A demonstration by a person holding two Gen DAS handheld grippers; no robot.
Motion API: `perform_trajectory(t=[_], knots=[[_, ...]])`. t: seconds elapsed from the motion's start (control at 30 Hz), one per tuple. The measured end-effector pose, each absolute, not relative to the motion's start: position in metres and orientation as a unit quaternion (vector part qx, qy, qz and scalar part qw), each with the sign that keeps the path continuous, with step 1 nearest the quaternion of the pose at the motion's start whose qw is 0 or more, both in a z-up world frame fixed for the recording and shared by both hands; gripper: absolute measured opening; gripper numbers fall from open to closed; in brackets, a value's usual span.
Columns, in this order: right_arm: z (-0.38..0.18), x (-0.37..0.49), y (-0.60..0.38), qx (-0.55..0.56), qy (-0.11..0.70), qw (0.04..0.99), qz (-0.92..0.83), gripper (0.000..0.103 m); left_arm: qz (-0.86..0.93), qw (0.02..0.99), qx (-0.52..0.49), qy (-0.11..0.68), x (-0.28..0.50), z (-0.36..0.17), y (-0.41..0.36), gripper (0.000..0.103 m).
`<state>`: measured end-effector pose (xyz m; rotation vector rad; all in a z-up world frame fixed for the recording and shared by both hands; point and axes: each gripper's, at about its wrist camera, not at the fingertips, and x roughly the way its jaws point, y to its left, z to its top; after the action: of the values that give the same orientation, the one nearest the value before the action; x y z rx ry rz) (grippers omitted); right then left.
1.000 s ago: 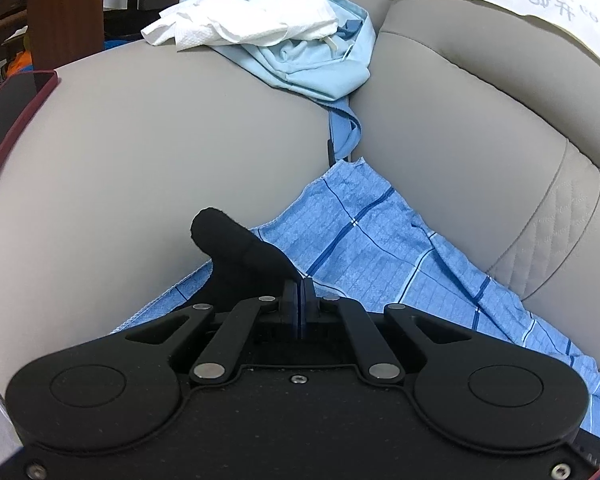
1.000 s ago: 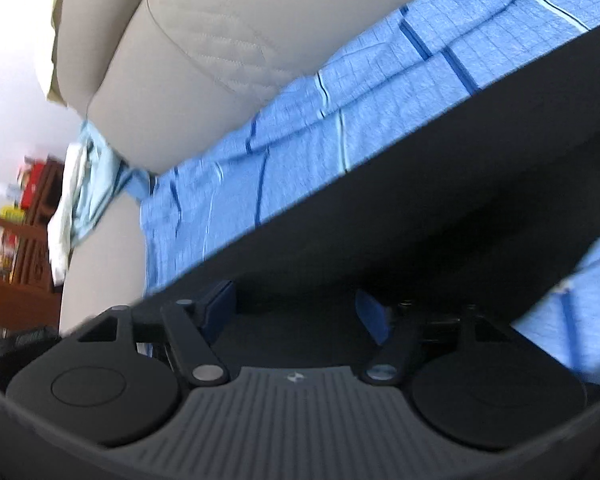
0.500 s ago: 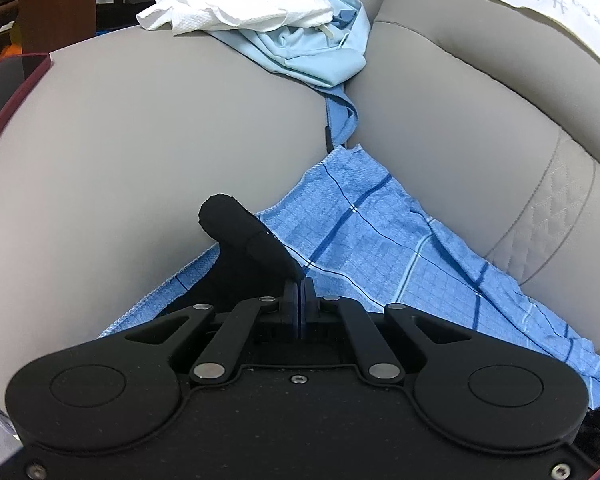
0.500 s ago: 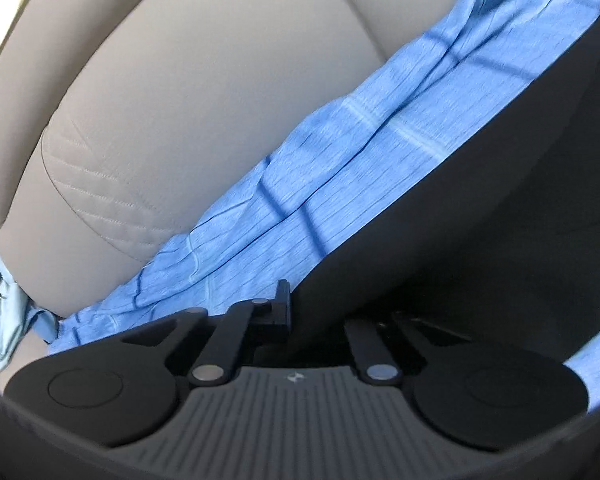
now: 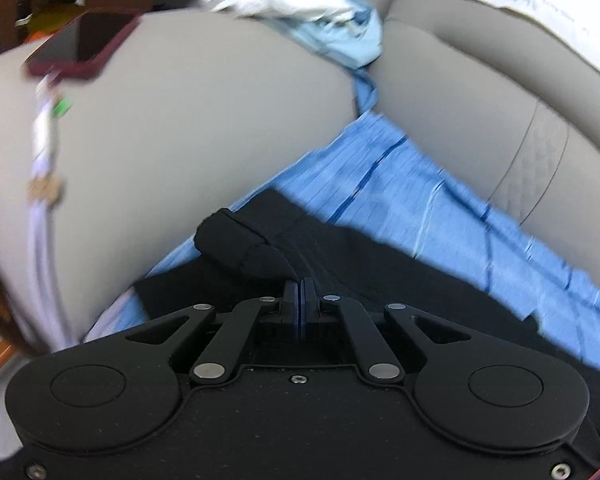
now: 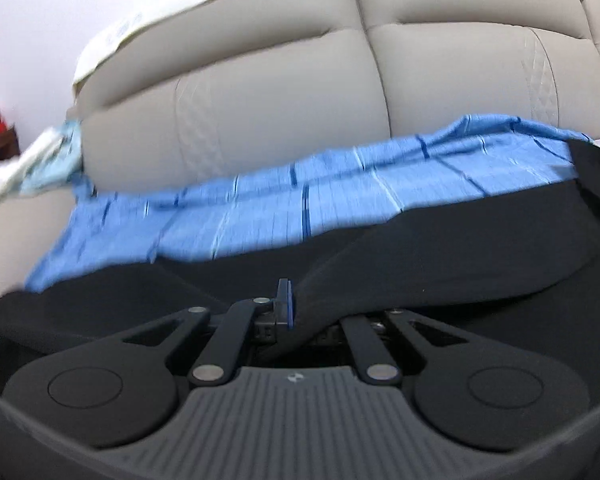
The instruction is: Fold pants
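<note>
Folding in progress: black pants (image 6: 440,240) on blue cloth (image 6: 260,208) over sofa (image 6: 280,92). L gripper (image 5: 299,292) & R gripper (image 6: 290,300) both clamped on pant fabric. Next: prob carry held edge across, lay flat, align.

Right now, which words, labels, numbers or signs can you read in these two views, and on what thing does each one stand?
Nothing can be read for certain.
White sheet on the sofa back, left wrist view: dark handwritten marks, too blurred to read.
The same sheet in the right wrist view: faint marks, too blurred.
Right gripper body: a small pale logo, no letters legible.
Phone, pants, blue cloth: no text visible.
</note>
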<state>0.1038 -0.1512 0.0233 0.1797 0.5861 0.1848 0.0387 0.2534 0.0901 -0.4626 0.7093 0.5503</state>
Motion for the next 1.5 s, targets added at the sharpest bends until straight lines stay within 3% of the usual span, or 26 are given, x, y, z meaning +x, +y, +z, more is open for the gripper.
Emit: perform_trajectory(t=[0.37, 0.63, 0.67, 0.87, 1.17, 1.23, 1.5], knots=[[-0.011, 0.060, -0.152, 0.053, 0.323, 0.941, 0.089, 0.007, 0.297, 0.864, -0.190, 0.361, 0.000, 0.044, 0.250, 0.003], [-0.020, 0.034, -0.139, 0.008, 0.305, 0.948, 0.095, 0.009, 0.323, 0.858, -0.164, 0.365, -0.002, 0.035, 0.248, 0.003], [-0.021, 0.032, -0.138, 0.000, 0.298, 0.950, 0.088, 0.029, 0.327, 0.855, -0.164, 0.367, 0.001, 0.033, 0.250, 0.003], [-0.027, 0.042, -0.147, -0.018, 0.262, 0.965, 0.024, 0.047, 0.336, 0.851, -0.150, 0.374, 0.006, 0.027, 0.249, 0.003], [-0.021, 0.096, -0.240, 0.058, 0.256, 0.959, -0.111, 0.062, 0.342, 0.845, -0.157, 0.380, 0.013, 0.026, 0.254, 0.003], [-0.022, 0.113, -0.270, 0.052, 0.260, 0.948, -0.173, 0.054, 0.346, 0.844, -0.151, 0.382, 0.015, 0.025, 0.254, 0.003], [-0.015, 0.191, -0.397, 0.047, 0.280, 0.924, -0.254, 0.061, 0.362, 0.836, -0.134, 0.390, 0.024, 0.023, 0.248, 0.004]])
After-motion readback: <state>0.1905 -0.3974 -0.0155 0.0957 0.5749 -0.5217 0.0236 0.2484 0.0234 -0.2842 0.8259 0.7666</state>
